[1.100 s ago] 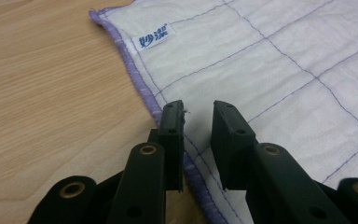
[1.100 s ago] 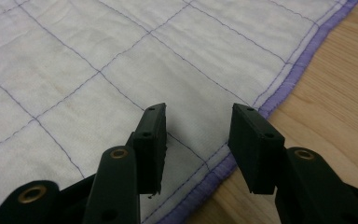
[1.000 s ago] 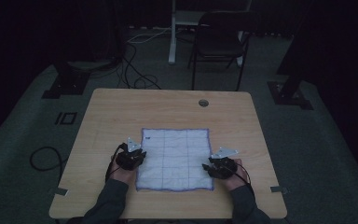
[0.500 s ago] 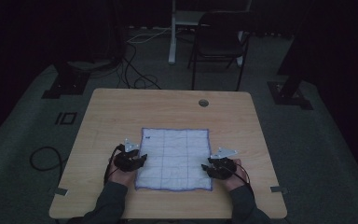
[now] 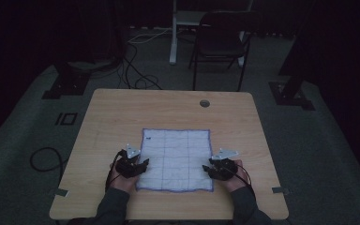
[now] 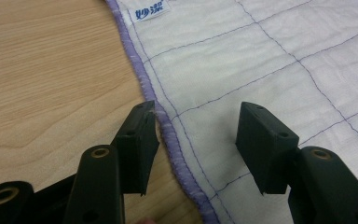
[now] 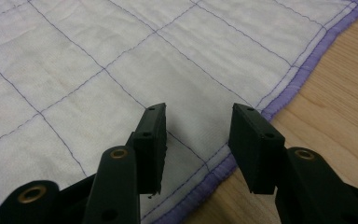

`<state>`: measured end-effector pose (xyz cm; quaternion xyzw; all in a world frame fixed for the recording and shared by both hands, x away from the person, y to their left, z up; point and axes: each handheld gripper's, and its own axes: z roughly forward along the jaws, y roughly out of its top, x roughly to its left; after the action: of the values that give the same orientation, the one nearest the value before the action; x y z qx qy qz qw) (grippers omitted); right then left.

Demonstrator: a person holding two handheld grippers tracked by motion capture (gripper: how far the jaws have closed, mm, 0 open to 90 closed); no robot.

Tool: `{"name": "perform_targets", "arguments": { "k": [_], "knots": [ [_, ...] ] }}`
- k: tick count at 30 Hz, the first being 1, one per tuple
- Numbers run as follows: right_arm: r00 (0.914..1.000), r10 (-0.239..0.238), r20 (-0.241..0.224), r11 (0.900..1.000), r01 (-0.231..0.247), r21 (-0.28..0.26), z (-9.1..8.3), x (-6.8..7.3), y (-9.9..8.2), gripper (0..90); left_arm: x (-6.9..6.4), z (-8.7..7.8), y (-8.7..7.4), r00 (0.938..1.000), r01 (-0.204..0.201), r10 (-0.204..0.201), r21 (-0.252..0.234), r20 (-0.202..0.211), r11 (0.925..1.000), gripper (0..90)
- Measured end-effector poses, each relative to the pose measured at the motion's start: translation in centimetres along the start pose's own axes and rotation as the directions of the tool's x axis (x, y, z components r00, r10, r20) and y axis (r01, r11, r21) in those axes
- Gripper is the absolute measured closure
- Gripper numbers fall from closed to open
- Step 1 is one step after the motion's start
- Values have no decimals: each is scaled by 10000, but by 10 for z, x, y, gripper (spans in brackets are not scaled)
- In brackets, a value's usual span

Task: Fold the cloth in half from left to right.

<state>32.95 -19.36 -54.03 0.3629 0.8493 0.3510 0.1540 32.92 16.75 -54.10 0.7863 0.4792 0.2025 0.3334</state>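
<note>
A white quilted cloth with a purple hem lies flat on the wooden table. My left gripper sits at the cloth's left edge near the front corner. Its jaws have just been opening and now stand wide over the purple hem, gripping nothing. A small label is sewn near the cloth's far left corner. My right gripper rests at the cloth's right edge, jaws apart above the fabric, pressing on nothing.
A round cable hole sits near the table's far edge. Beyond the table stand a dark chair, a white post and cables on the floor. The room is dim.
The left gripper's jaws have spread apart at the cloth's left edge and the cloth lies flat. The right gripper has not moved.
</note>
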Motion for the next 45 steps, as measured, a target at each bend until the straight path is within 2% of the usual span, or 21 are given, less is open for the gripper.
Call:
{"name": "perform_targets", "arguments": {
  "k": [7,11,15,21,26,28,31,34,38,45],
  "knots": [
    [10000,0,-8,10000,0,0,0,1,0,567,-3,0,1,9998,150,-149,61,-165,9999,480],
    [10000,30,-28,10000,-30,2,0,2,0,566,-7,2,3,9995,185,-185,30,257,9998,504],
    [9999,57,-148,10000,-57,-26,0,2,0,565,-10,2,4,9995,197,-197,14,228,9998,593],
    [9998,27,-176,10000,-28,-16,0,3,0,572,-3,1,4,9984,447,-449,66,346,9990,778],
    [9998,136,-157,9998,-139,-159,-1,2,1,576,3,2,5,9973,483,-489,119,539,9988,836],
    [9998,211,-50,9994,-212,-272,-1,1,1,593,6,2,6,9974,476,-482,128,527,9988,841],
    [9995,264,155,9985,-256,-488,-3,0,1,730,9,3,6,9970,558,-564,123,523,9984,846],
    [9985,421,347,9958,-391,-828,-3,-2,5,787,11,4,7,9964,639,-646,144,549,9979,860],
    [9972,524,532,9963,-486,-703,5,-7,8,819,13,4,7,9948,799,-806,141,626,9967,864],
    [9982,382,464,9984,-362,-430,9,-5,8,825,14,5,9,9954,789,-797,179,527,9967,865]
  ]
}}
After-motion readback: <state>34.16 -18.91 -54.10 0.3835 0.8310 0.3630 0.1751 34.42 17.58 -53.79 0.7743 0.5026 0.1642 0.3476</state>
